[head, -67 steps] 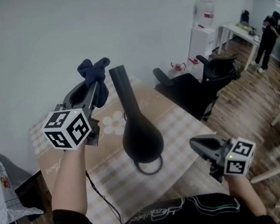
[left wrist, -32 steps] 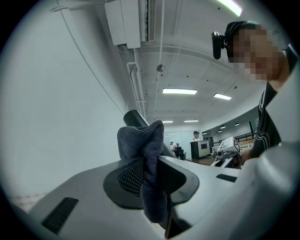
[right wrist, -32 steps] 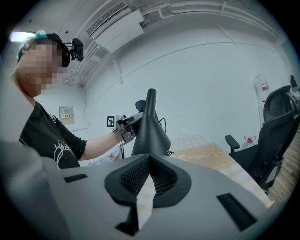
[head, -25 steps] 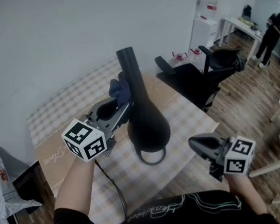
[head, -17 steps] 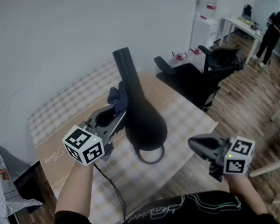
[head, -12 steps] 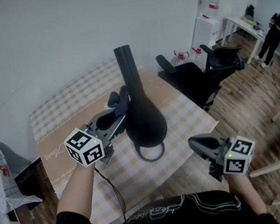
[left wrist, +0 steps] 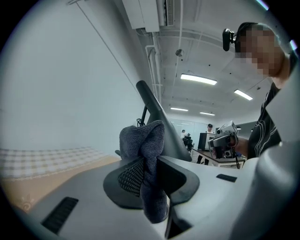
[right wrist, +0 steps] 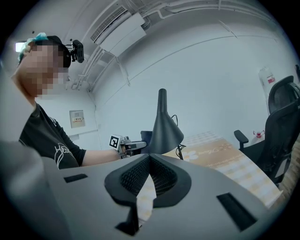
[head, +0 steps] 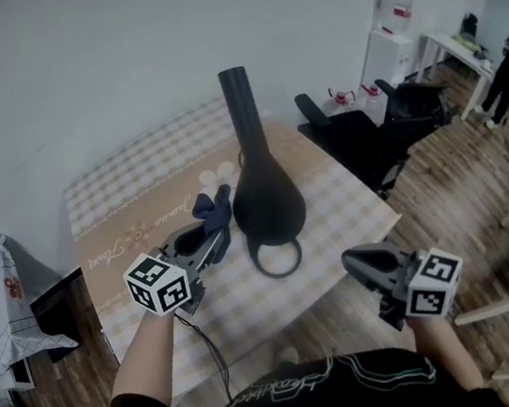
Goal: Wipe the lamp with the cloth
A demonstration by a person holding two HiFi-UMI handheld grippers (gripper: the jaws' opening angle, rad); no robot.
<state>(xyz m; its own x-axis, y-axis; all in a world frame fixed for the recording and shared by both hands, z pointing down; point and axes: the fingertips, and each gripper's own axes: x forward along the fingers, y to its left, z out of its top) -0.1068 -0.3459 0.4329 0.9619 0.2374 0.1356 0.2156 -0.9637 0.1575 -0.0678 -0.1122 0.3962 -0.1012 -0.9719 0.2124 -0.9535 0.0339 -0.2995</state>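
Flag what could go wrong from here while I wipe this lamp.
1. The lamp is tall and stands unsupported on the table. The right hand-held gripper is shut, empty and well away from it, so a sideways push from the cloth might tip it.
2. The left hand-held gripper pinches only a fold of the cloth, with a small bunch past its tips. Its hard jaws may rub the lamp, or the cloth may slip out.

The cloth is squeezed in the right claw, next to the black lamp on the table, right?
Not quite. The cloth is squeezed in the left claw, not the right one; the left gripper view shows it pinched there. The right claw is shut on nothing. The cloth is indeed next to the black lamp on the table.
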